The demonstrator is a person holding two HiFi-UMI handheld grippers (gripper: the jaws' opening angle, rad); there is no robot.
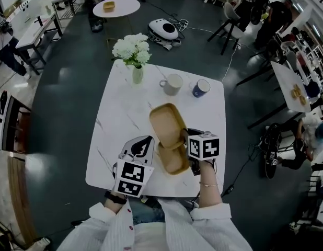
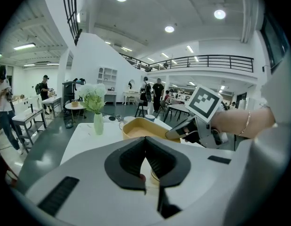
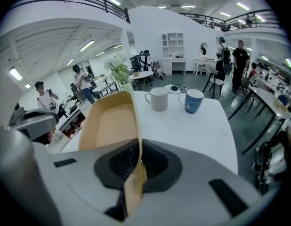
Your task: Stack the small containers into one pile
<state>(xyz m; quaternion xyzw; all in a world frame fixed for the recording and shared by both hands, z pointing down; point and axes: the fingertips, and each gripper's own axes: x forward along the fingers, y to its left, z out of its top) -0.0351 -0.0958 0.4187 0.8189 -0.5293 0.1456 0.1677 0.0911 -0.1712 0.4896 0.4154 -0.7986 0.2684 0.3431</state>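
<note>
As right claw (image 3: 137, 160) grips container (image 3: 110, 126), another (image 1: 174, 161) half-covered

two shallow tan containers, oblong with rounded corners, both empty. the lower container (image 1: 175, 162) lies flat on the white table (image 1: 119, 114), close to its near edge. the upper container (image 1: 168, 124) is lifted off the table and tilted. its near end sits over the flat one's far end, and one side wall is pinched in the right gripper (image 3: 138, 157).
</note>
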